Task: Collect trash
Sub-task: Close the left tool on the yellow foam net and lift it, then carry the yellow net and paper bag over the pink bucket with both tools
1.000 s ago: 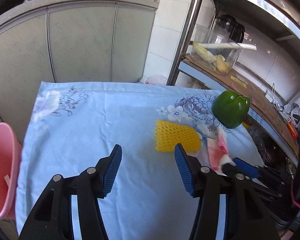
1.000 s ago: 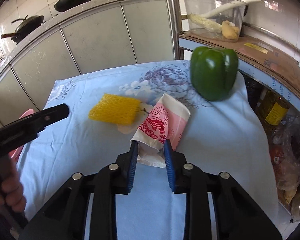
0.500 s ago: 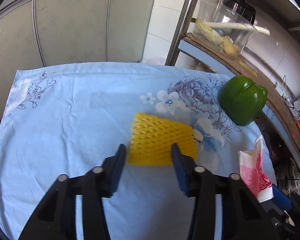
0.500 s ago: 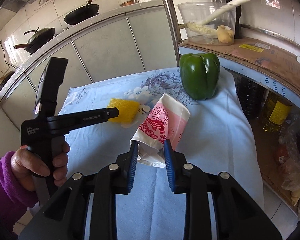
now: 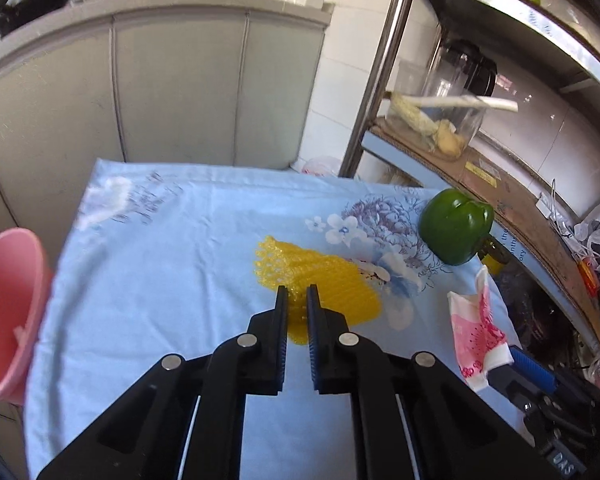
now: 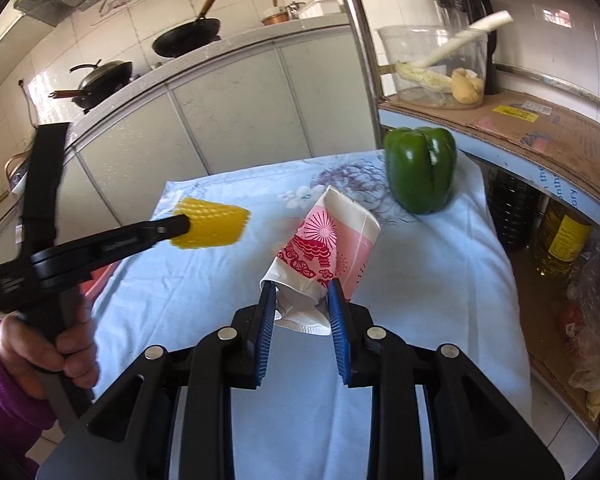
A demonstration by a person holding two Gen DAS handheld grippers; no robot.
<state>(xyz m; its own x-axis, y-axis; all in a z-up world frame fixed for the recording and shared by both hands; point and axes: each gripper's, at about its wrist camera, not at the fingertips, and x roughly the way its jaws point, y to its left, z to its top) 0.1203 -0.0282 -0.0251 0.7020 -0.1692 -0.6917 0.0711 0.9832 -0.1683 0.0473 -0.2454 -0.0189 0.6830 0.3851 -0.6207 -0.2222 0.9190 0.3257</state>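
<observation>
My left gripper (image 5: 297,300) is shut on a yellow foam fruit net (image 5: 324,280) and holds it above the blue floral cloth (image 5: 172,264). The net also shows in the right wrist view (image 6: 216,224), lifted off the cloth in the left gripper (image 6: 182,224). My right gripper (image 6: 302,300) is shut on a crumpled pink and white paper bag (image 6: 324,248) and holds it above the cloth. The bag also shows in the left wrist view (image 5: 476,328).
A green bell pepper (image 6: 420,168) stands on the cloth's far right corner. A pink bin (image 5: 8,312) stands off the table's left edge. A metal shelf (image 6: 512,120) with a plastic container and bottles runs along the right. Grey cabinets stand behind.
My left gripper has closed on the yellow net and lifted it off the cloth. My right gripper still holds the paper bag, now a little higher.
</observation>
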